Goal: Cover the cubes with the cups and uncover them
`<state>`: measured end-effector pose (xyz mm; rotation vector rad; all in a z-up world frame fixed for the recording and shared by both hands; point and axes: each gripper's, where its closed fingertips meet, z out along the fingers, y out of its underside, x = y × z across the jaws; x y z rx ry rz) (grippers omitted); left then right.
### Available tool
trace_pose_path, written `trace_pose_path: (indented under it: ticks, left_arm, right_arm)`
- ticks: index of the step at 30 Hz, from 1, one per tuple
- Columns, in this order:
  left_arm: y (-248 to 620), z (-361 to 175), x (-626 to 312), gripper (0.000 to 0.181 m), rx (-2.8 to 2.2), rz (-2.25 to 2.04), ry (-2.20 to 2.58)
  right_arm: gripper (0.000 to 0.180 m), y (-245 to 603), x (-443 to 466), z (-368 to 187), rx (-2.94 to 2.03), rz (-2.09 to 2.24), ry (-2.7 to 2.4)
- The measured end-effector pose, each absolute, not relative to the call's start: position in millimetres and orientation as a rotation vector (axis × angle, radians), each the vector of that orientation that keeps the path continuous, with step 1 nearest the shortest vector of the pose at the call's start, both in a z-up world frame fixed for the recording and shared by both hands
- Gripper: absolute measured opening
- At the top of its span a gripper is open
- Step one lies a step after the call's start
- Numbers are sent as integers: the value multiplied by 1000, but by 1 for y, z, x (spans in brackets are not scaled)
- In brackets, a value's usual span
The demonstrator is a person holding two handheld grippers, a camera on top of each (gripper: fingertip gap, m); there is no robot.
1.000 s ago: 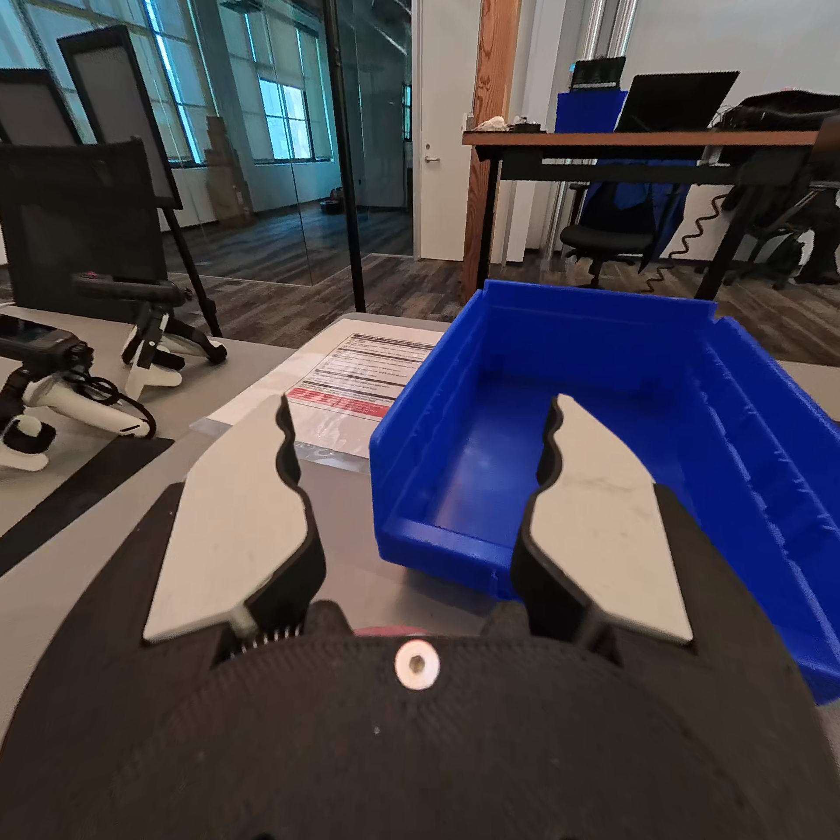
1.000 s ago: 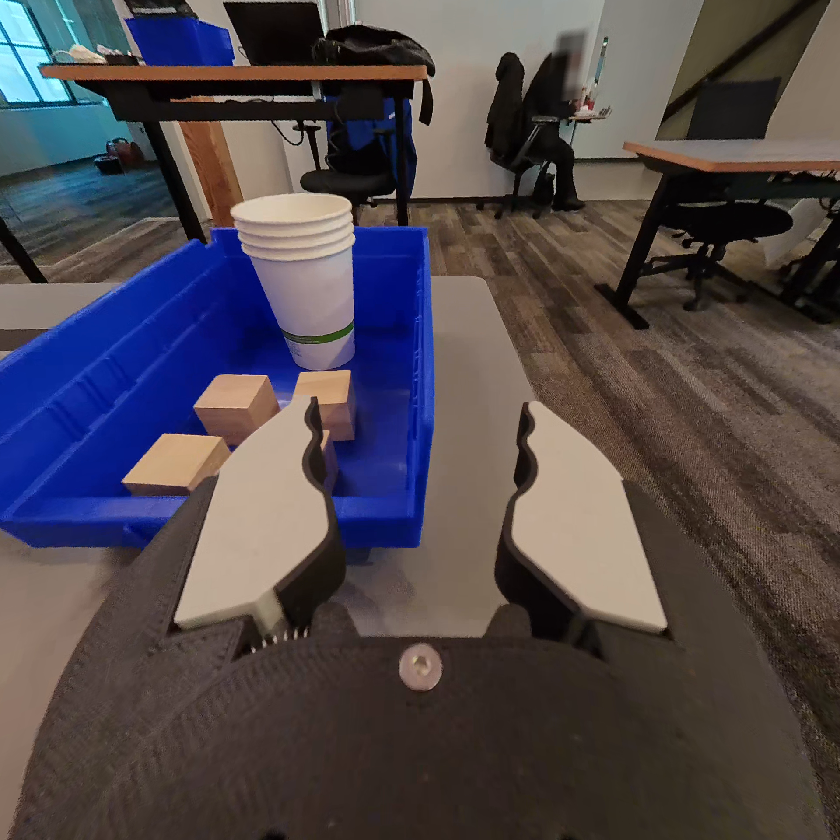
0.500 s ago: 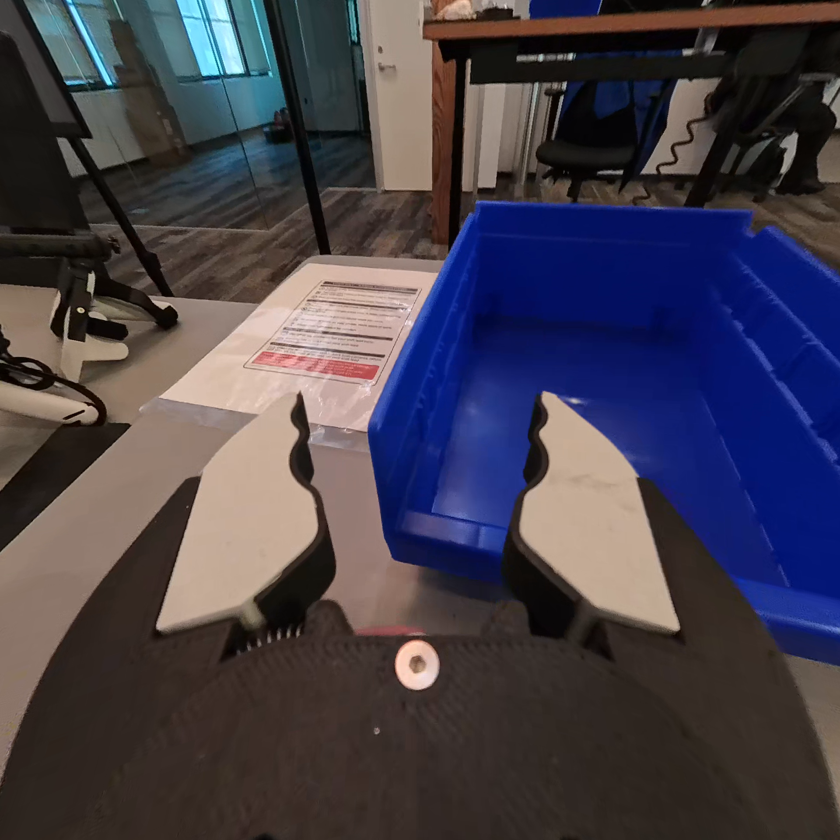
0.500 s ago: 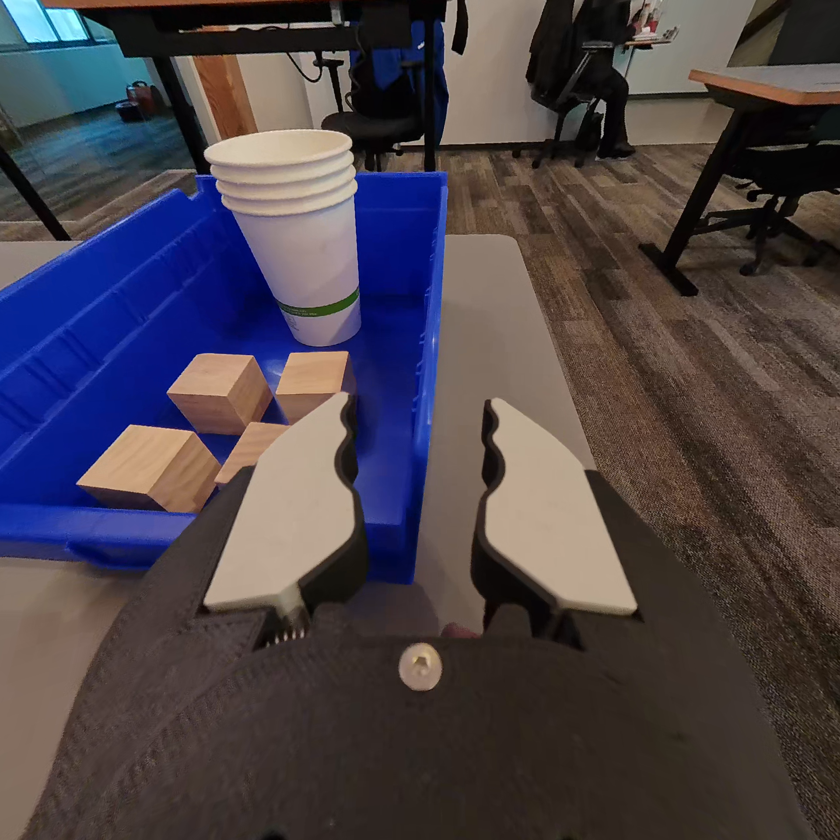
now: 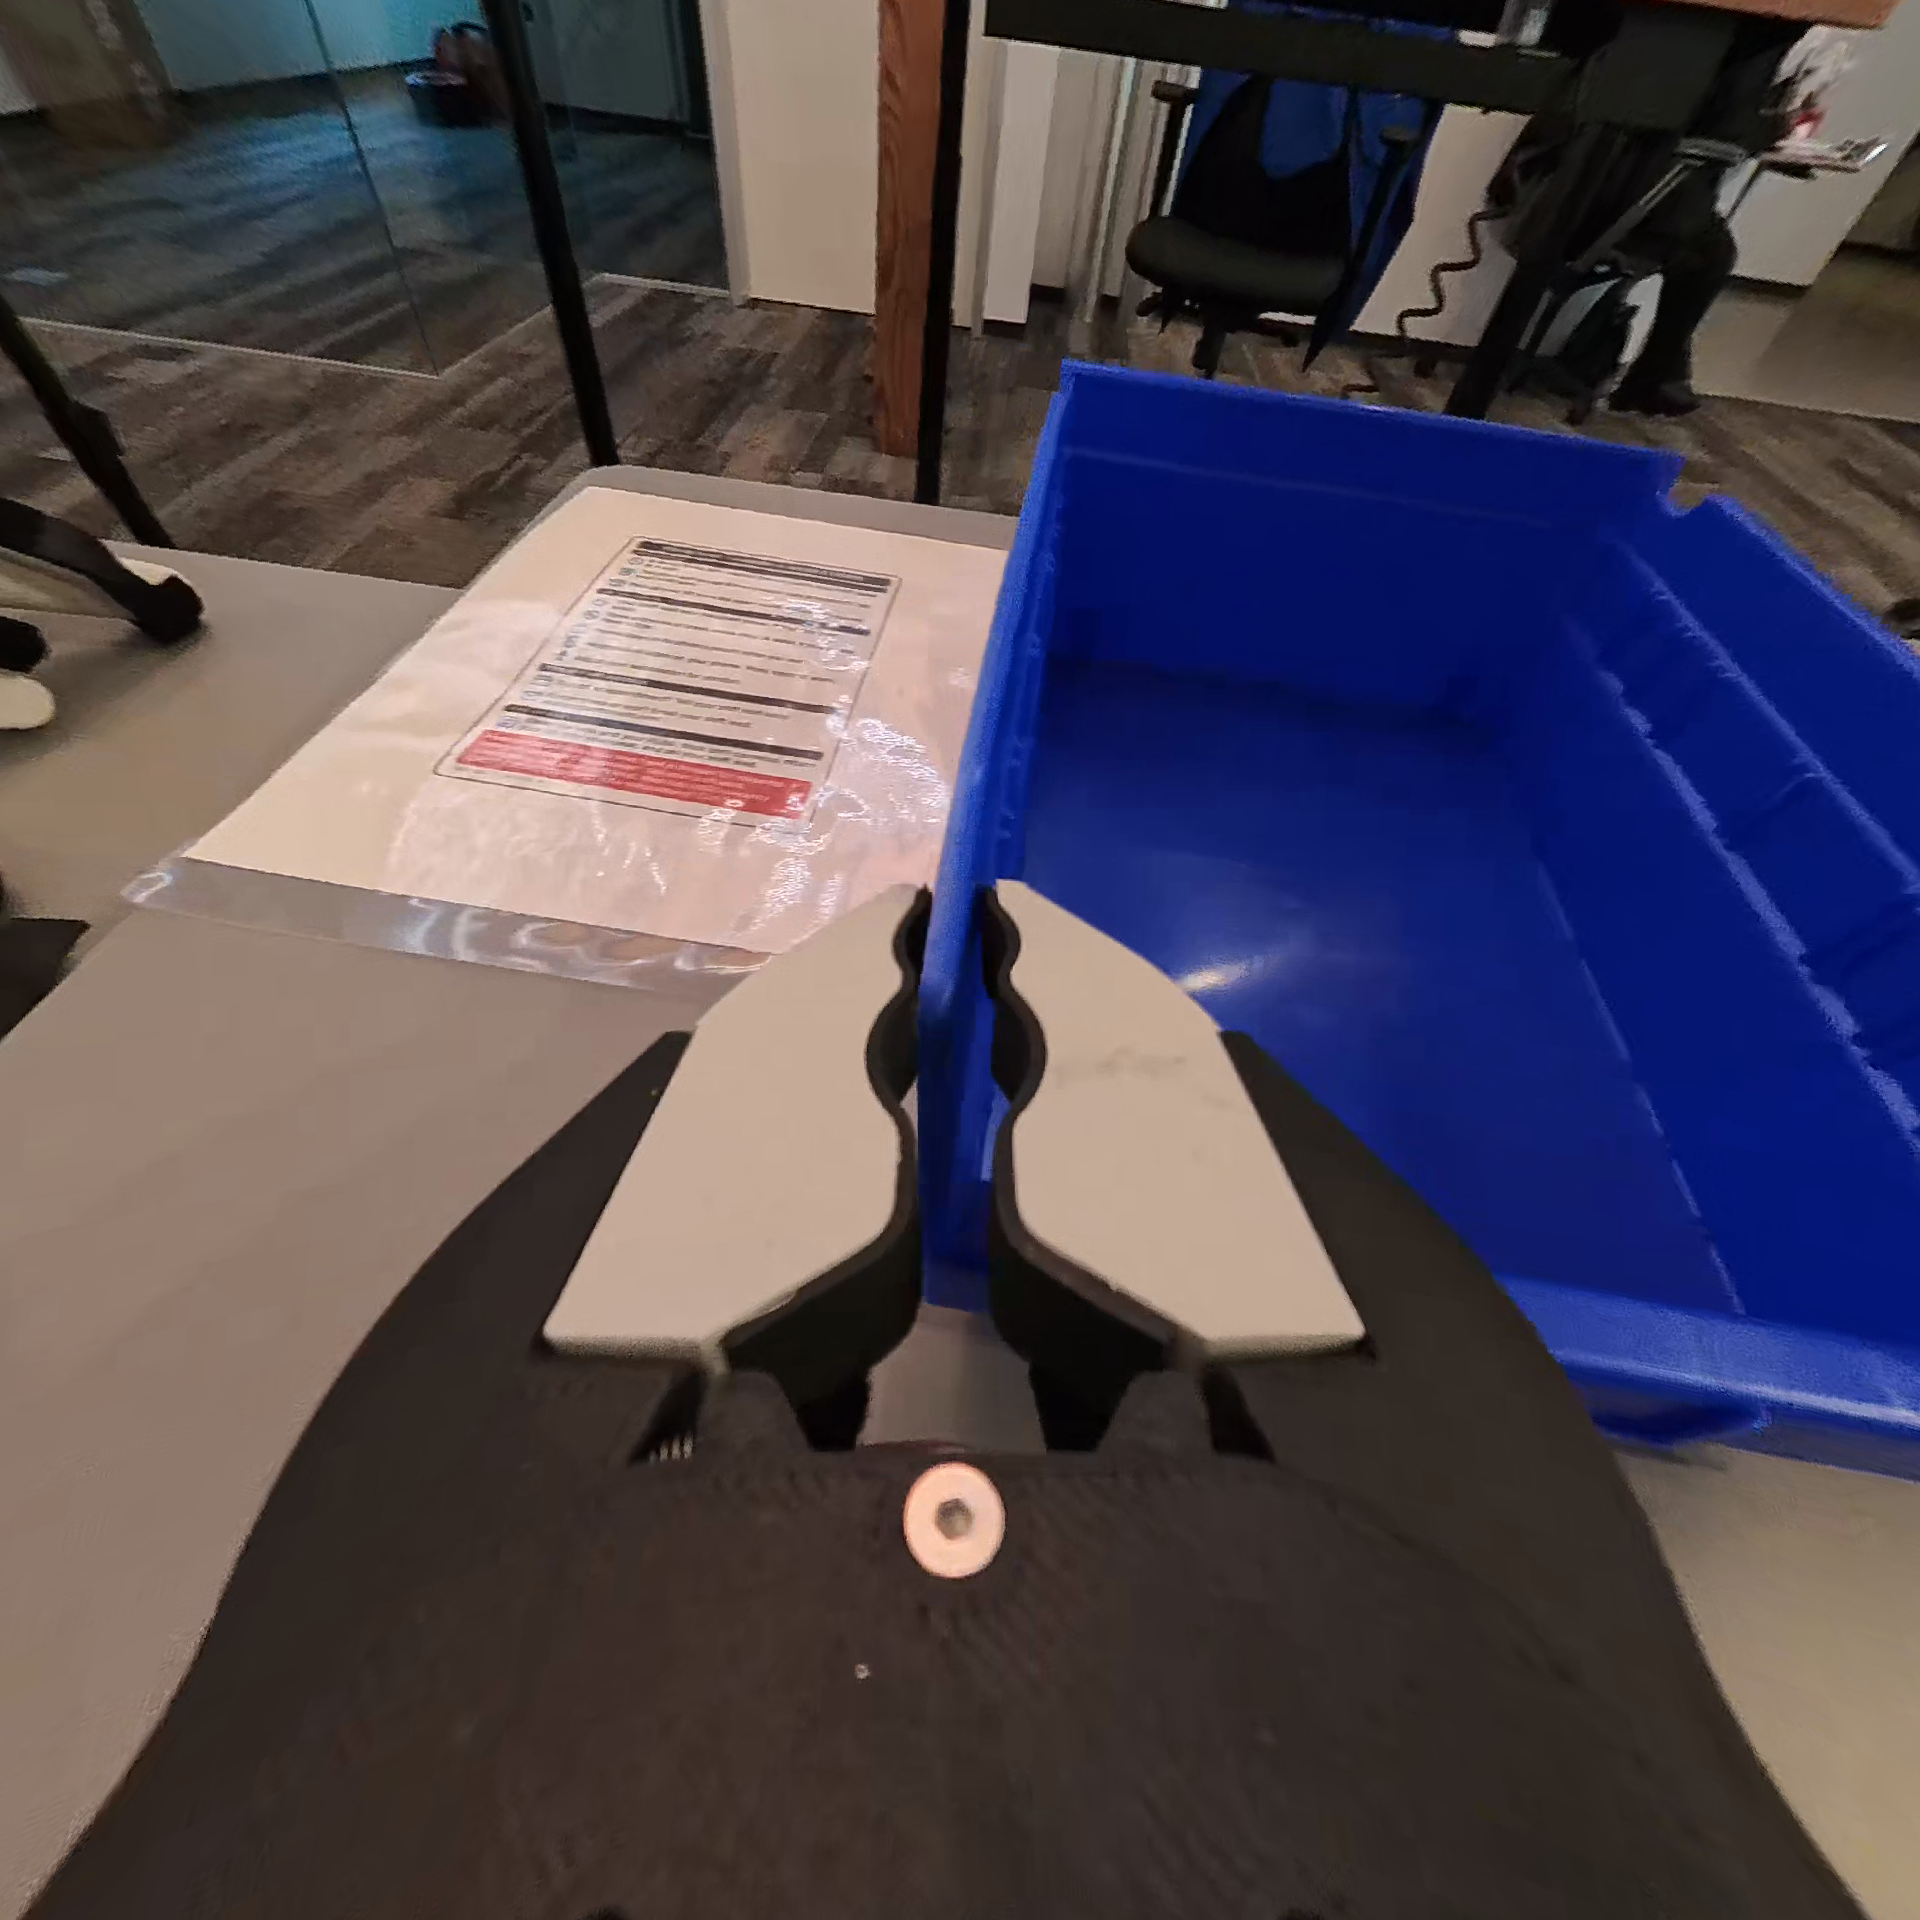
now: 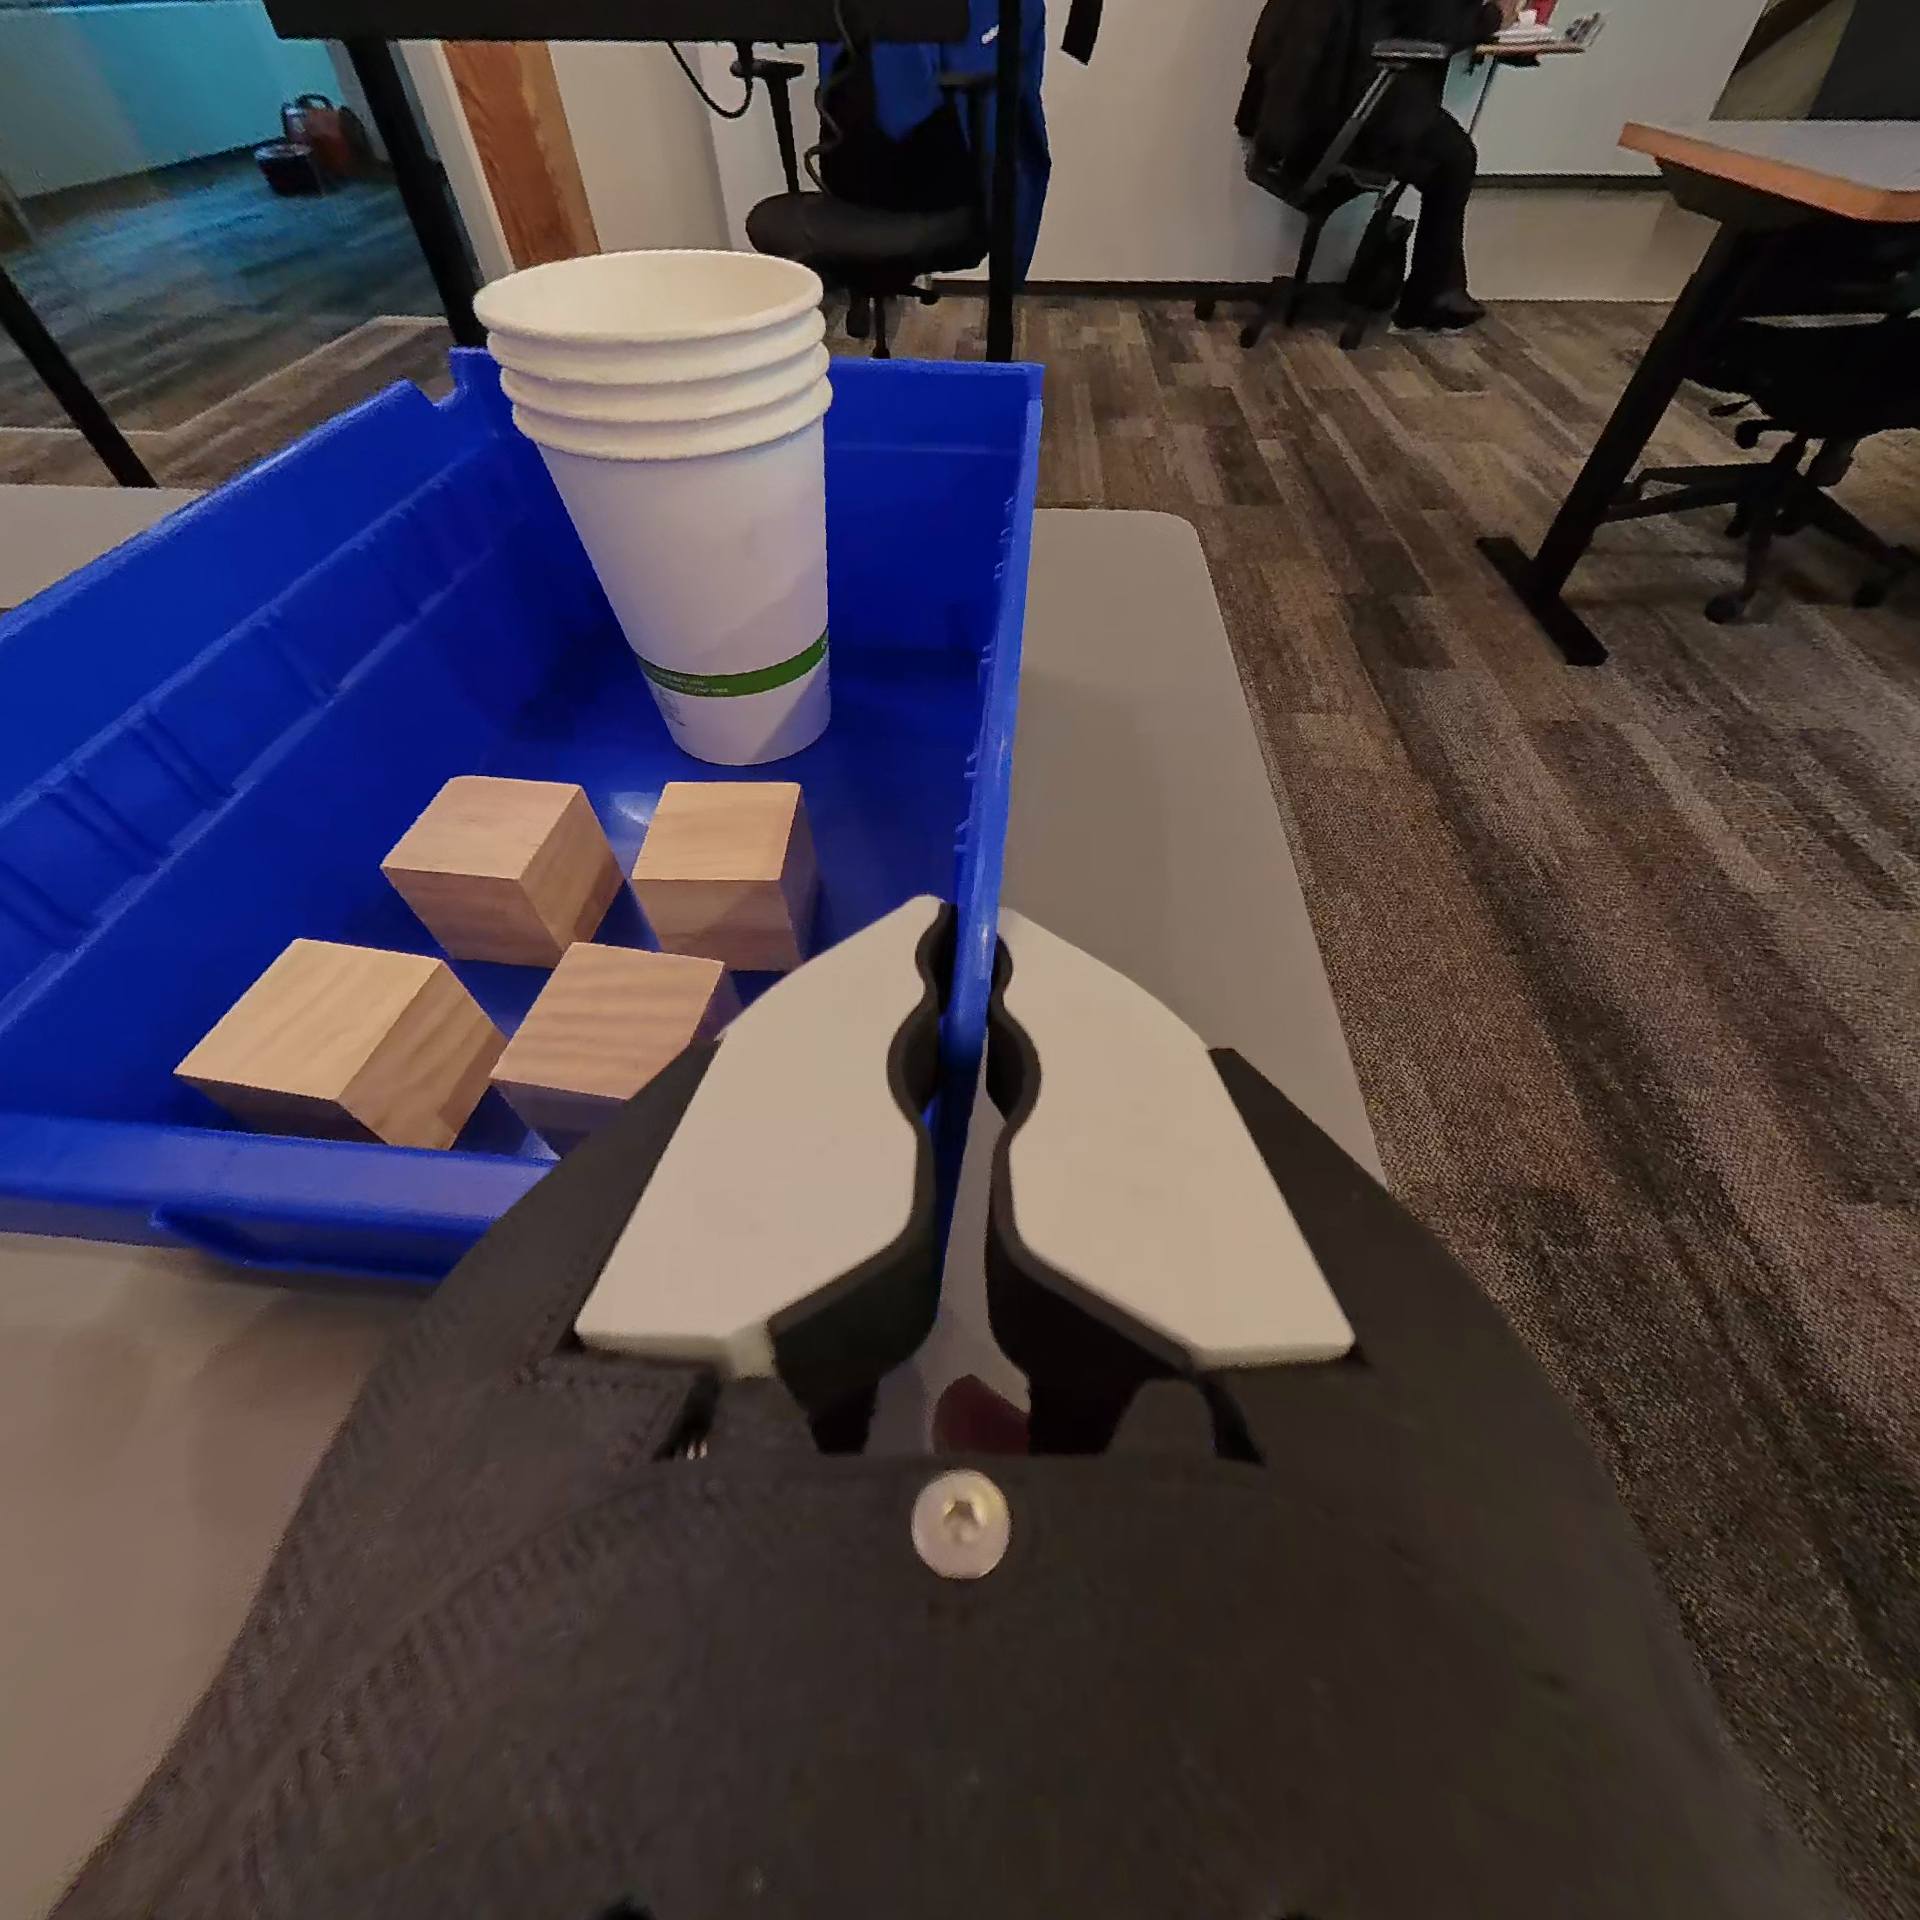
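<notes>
A blue plastic bin (image 5: 1226,499) (image 6: 260,1174) sits on a grey table. In the right wrist view it holds a stack of white paper cups (image 6: 686,499), upright at the far right, and several wooden cubes (image 6: 509,868) near the front. My left gripper (image 5: 951,914) is shut on the bin's left side wall near the front corner. My right gripper (image 6: 971,935) is shut on the bin's right side wall near its front corner. The half of the bin in the left wrist view is empty.
A printed sheet in a clear sleeve (image 5: 634,748) lies on the table left of the bin. The table's right edge (image 6: 1278,831) drops to carpet. Desks, office chairs and a seated person (image 6: 1382,135) stand farther back.
Both grippers moved forward and down to the bin and closed from wide open onto its side walls, one on each side.
</notes>
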<state>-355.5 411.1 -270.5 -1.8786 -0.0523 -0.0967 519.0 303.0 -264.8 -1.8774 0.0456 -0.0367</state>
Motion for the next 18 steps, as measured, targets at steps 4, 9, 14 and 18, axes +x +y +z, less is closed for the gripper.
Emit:
trace_pose_path:
  ticks: [4,9,14,18]
  left_arm:
    - [412,-270,-350,3,-1867,-155,-35]
    - [411,-270,-346,2,-1856,-143,-13]
    - [408,-270,-348,2,-1842,-170,-36]
    - [406,-269,-349,3,-1835,-192,-53]
  right_arm:
    - [2,303,519,-265,-1883,-50,44]
    - [3,303,519,-265,-1885,-52,40]
    - [3,303,519,-265,-1886,-52,38]
    - [3,302,519,-266,-1888,-52,34]
